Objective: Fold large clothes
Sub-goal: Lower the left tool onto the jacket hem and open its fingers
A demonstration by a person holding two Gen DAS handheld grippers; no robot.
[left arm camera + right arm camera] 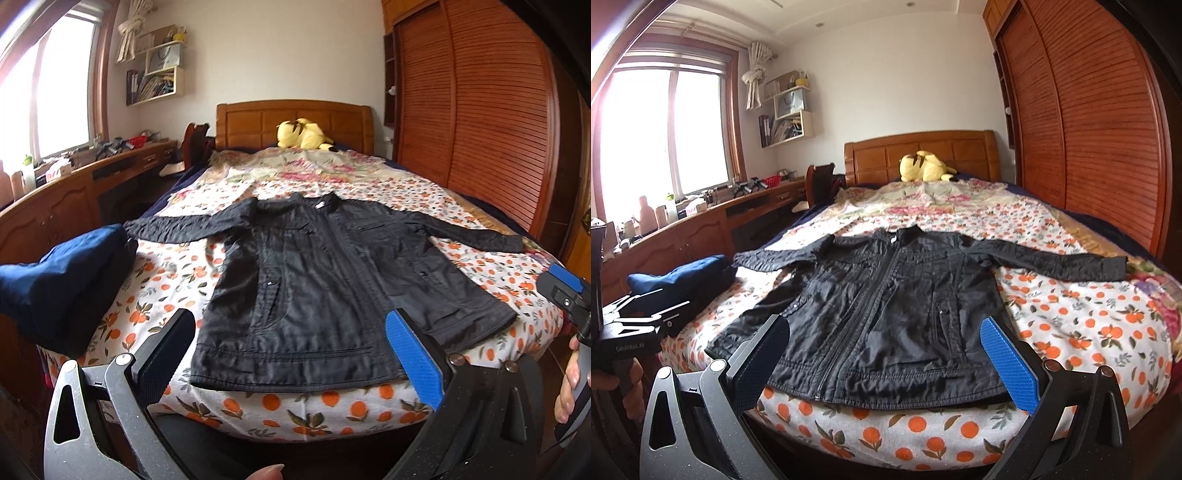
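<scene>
A black zip jacket (314,280) (886,306) lies flat and face up on the bed, both sleeves spread sideways, hem toward me. My left gripper (291,332) hovers open just short of the hem, nothing between its fingers. My right gripper (886,339) is also open and empty, held before the hem's middle. In the left wrist view the right gripper (567,291) shows at the right edge with a hand on its handle. The left gripper (635,325) appears at the left edge of the right wrist view.
The bed (280,410) has an orange-print sheet. A folded dark blue garment (62,284) (683,284) sits at its left front corner. A yellow plush toy (303,134) rests by the headboard. A wooden desk (701,229) runs along the left, a slatted wardrobe (1089,129) along the right.
</scene>
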